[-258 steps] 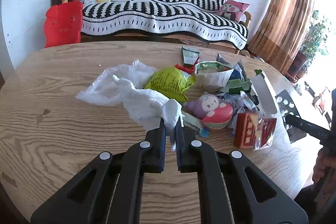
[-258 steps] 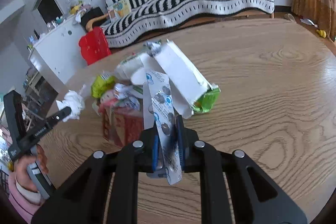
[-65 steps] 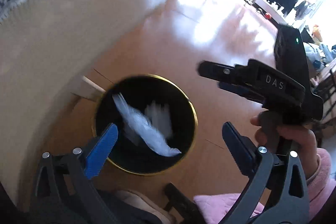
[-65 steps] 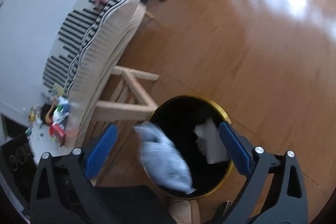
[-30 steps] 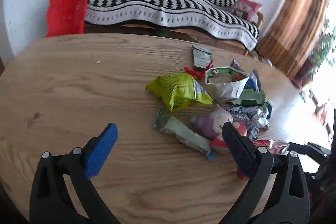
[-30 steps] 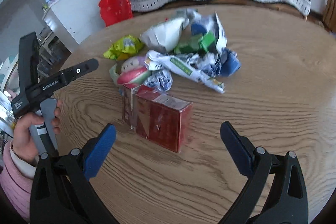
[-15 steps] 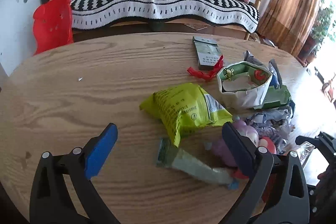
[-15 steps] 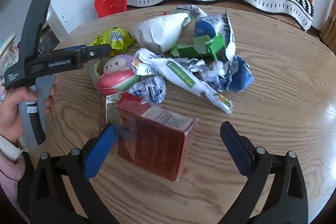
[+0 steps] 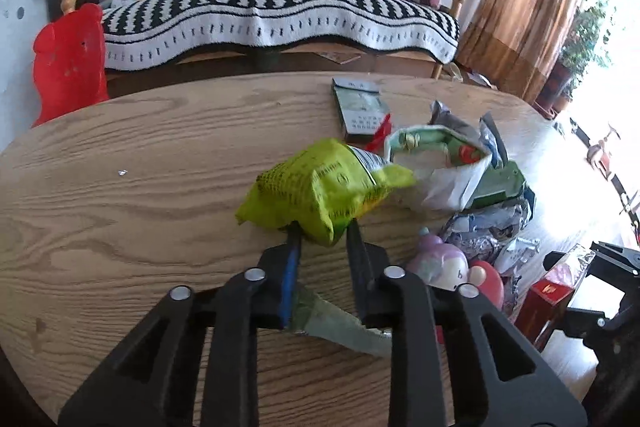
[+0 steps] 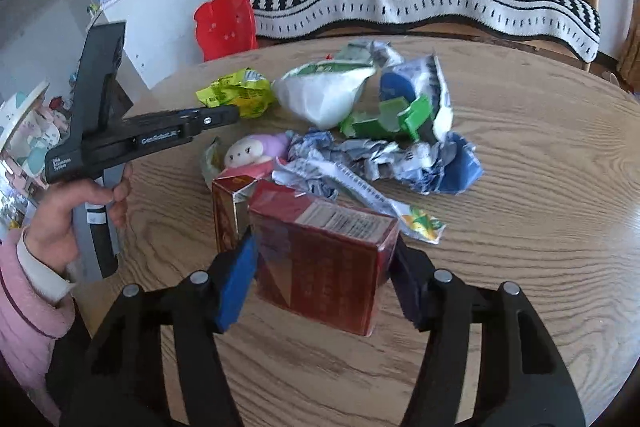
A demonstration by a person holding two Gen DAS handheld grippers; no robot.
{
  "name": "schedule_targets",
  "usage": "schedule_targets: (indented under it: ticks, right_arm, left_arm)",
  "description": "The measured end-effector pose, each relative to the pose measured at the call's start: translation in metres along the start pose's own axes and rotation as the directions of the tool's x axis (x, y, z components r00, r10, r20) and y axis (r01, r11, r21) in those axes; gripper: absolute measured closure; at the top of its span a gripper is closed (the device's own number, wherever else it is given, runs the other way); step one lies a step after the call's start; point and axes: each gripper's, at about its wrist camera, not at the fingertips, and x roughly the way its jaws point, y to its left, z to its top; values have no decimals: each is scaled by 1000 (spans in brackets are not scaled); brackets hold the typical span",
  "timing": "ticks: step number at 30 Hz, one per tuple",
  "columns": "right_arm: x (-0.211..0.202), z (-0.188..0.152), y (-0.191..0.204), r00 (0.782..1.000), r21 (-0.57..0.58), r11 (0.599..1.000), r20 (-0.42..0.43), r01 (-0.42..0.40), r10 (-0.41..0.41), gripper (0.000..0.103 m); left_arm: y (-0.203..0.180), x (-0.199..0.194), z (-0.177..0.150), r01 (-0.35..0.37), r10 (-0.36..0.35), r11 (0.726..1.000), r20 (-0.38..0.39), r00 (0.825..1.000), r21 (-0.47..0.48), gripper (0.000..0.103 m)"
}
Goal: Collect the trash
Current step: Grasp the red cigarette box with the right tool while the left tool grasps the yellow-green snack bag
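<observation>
Trash lies heaped on a round wooden table. My left gripper has its jaws closing on the near end of a yellow-green snack bag, and both pads press into it. From the right wrist view that same left gripper reaches the snack bag from the left. My right gripper has its jaws closing too, one pad on each side of a dark red box. The red box also shows at the far right of the left wrist view.
A white paper bag, a green carton, crumpled blue-white wrappers and a pink doll toy lie behind the box. A flat green wrapper lies under the left gripper. A striped sofa and red chair stand beyond the table.
Both grippers stood wide open half a second ago. The left jaws have come in on the snack bag and the right jaws on the red box.
</observation>
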Motion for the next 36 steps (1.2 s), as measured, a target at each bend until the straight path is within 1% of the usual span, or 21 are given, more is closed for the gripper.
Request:
schedule_targets:
  ticks: [3, 8, 11, 14, 15, 16, 17, 18, 20, 21, 22, 23, 24, 26, 29, 30, 31, 32, 33, 34, 36]
  right_arm:
    - [-10, 0, -6, 999, 17, 1000, 29, 22, -22, 43]
    - [-23, -2, -17, 998, 56, 998, 56, 38, -41, 42]
    - [-27, -4, -18, 997, 56, 997, 60, 45, -48, 42]
    - [-33, -8, -18, 997, 63, 997, 69, 41, -45, 42]
    - [-35, -8, -19, 996, 66, 997, 71, 40, -45, 42]
    - [-36, -9, -20, 996, 70, 997, 72, 40, -45, 42]
    - [-36, -9, -22, 997, 76, 996, 70, 39, -44, 42]
    - [-36, -9, -23, 997, 82, 996, 68, 40, -46, 42]
    - [-36, -10, -25, 997, 92, 995, 63, 39, -45, 41]
    - [-35, -10, -26, 997, 96, 995, 61, 37, -43, 41]
    - [-35, -9, -27, 997, 100, 994, 60, 34, -40, 41]
    - [-34, -8, -28, 997, 101, 994, 60, 31, -38, 41]
    - [-34, -8, -28, 997, 102, 994, 61, 29, -36, 41]
    - [-34, -6, -29, 997, 108, 994, 66, 25, -33, 41]
    - [-32, -4, -31, 997, 113, 994, 67, 16, -24, 41]
    - [-30, -4, -31, 998, 111, 994, 63, 17, -25, 41]
    - [-29, -3, -32, 998, 109, 994, 60, 20, -27, 41]
    - [-28, -3, -33, 998, 107, 994, 56, 24, -30, 41]
    - [-27, -3, -34, 998, 108, 994, 54, 26, -32, 41]
    - [-26, -3, -36, 998, 113, 993, 53, 25, -31, 41]
    - [-26, -2, -40, 998, 120, 992, 56, 24, -31, 41]
  left_arm:
    - [-1, -10, 0, -3, 3, 1000, 18, 1000, 1, 86]
    - [-2, -24, 0, 19, -18, 1000, 45, 999, -23, 103]
    - [-3, -31, -1, 32, -31, 999, 51, 998, -30, 103]
    - [-2, -33, -4, 23, -21, 999, 41, 999, -33, 103]
    - [-1, -34, -6, 13, -12, 999, 28, 1000, -45, 92]
    - [1, -34, -9, -4, 4, 998, 8, 1000, -66, 57]
    - [3, -35, -12, -31, 31, 995, -7, 1000, -93, 30]
    - [2, -37, -14, -51, 51, 993, -6, 999, -108, 7]
    - [-3, -42, -16, -50, 51, 994, 12, 999, -95, 6]
    - [-9, -43, -15, -40, 41, 998, 14, 999, -56, 6]
    - [-16, -42, -14, -47, 47, 999, 26, 999, -7, 6]
    - [-19, -39, -13, -62, 61, 998, 35, 997, 20, 6]
    - [-25, -32, -7, -93, 91, 994, 41, 995, 49, 6]
    - [-29, -16, 2, -98, 97, 994, 23, 995, 54, 6]
    - [-23, 13, 6, -98, 99, 995, -39, 994, 12, 7]
    - [-20, 23, 9, -93, 93, 996, -49, 994, -4, 13]
    - [-18, 27, 10, -80, 79, 997, -54, 995, -13, 37]
    - [-15, 31, 12, -54, 52, 998, -67, 996, -28, 45]
    - [-11, 33, 12, -33, 29, 998, -65, 997, -56, 45]
    - [-10, 33, 12, -20, 16, 997, -64, 998, -70, 49]
    - [-10, 31, 12, -2, -2, 997, -63, 998, -75, 54]
